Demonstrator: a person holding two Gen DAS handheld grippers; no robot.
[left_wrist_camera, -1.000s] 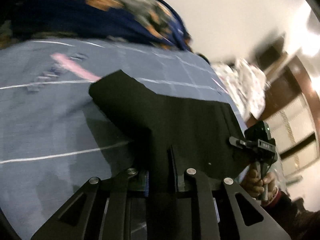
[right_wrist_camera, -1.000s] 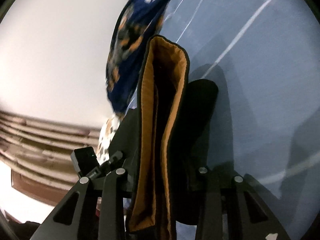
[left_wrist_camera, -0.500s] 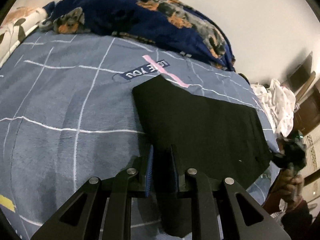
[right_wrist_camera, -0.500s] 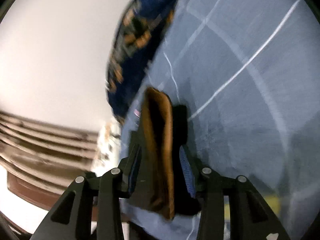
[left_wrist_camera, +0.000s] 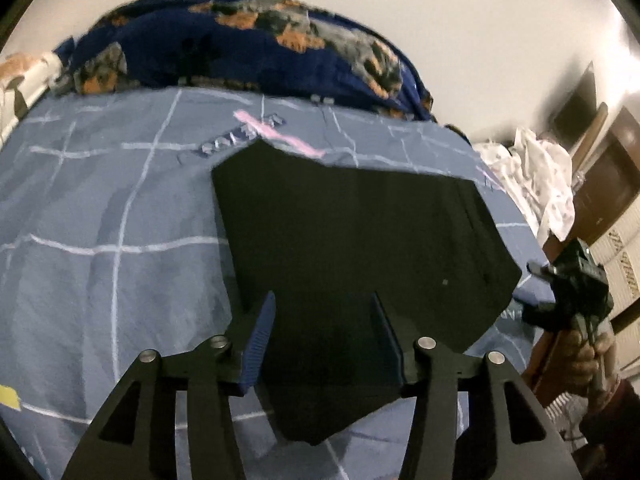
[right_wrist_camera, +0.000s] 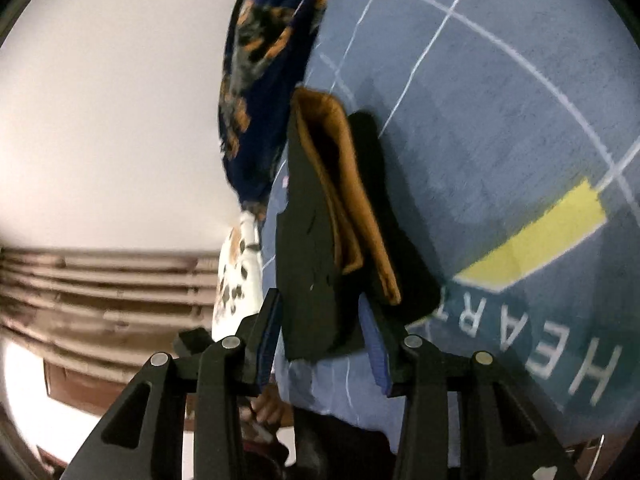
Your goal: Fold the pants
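Left claw (left_wrist_camera: pixel 324 332) is spreading its jaws over the black pants (left_wrist_camera: pixel 352 248); the cloth lies flat between and beneath the fingers, with neither pad pressing on it, so the near edge looks let go. Ahead of this claw the pants rest as a broad dark panel on the blue checked bed cover (left_wrist_camera: pixel 100 220), and beyond them a navy patterned blanket (left_wrist_camera: pixel 248 52) is heaped against the wall. Off to its right, the right claw (left_wrist_camera: pixel 576 284) shows in a person's hand (left_wrist_camera: pixel 588 356).

Right claw (right_wrist_camera: pixel 320 332) stands part open around the other end of the pants (right_wrist_camera: pixel 320 248), where the tan lining (right_wrist_camera: pixel 332 168) shows in stacked layers; the cloth sits between its blue pads, but with gaps on both sides, so it seems released. Both ends were likely carried together to keep the fold's edges aligned, and laid down flat so the layers stay squared for the next fold.
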